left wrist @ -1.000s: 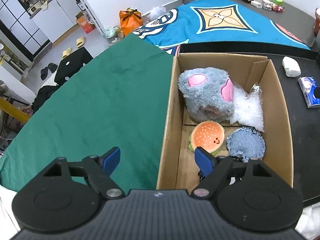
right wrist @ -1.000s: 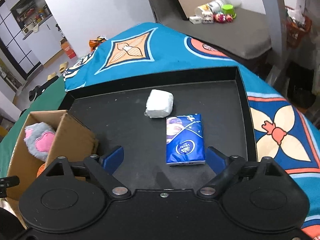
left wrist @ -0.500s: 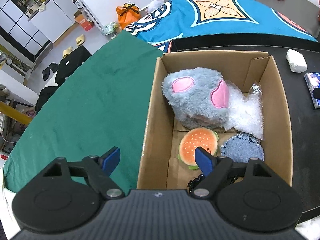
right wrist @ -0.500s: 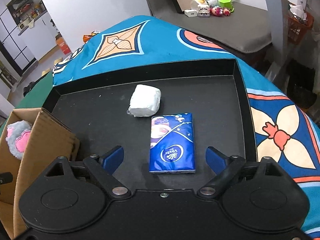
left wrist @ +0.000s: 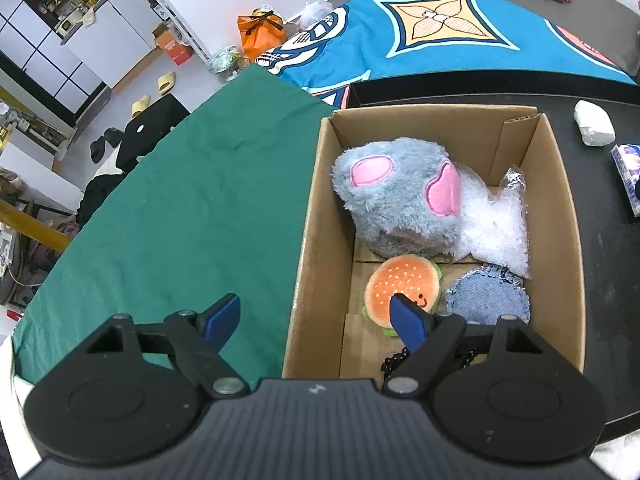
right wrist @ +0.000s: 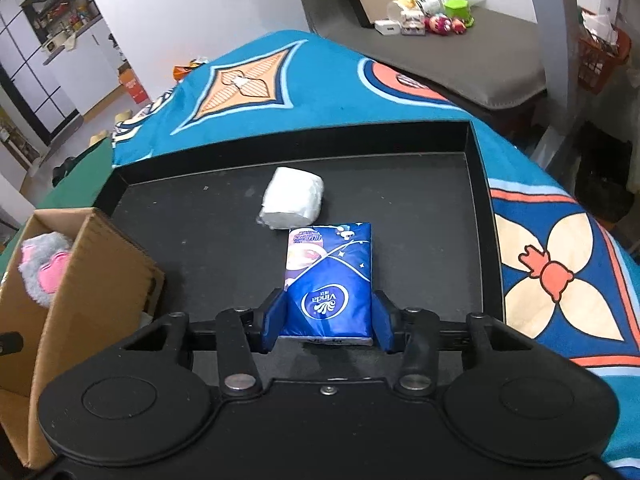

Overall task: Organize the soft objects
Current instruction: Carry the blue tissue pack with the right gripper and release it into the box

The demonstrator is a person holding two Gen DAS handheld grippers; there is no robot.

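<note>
My right gripper [right wrist: 327, 322] is shut on a blue tissue pack [right wrist: 328, 280] that lies on the black tray [right wrist: 440, 216]; both pads press its near end. A white wrapped wad [right wrist: 292, 200] lies just beyond it. A cardboard box [left wrist: 316, 216] holds a grey plush with pink ears [left wrist: 396, 196], a burger plush [left wrist: 400, 284], a denim piece [left wrist: 488, 300] and clear bubble wrap [left wrist: 492, 228]. My left gripper [left wrist: 316, 318] is open and empty, straddling the box's left wall near its front corner. The box [right wrist: 92, 280] also shows at the left of the right wrist view.
Green cloth [left wrist: 180, 208] covers the table left of the box; a blue patterned cloth [right wrist: 560, 260] lies around the tray. A black chain-like item [left wrist: 394, 360] lies at the box's near end. The white wad [left wrist: 594, 124] and tissue pack [left wrist: 630, 172] show at the left view's right edge.
My right gripper moved forward over the tissue pack and closed its jaws on it. My left gripper shifted slightly over the box's left wall and stayed open.
</note>
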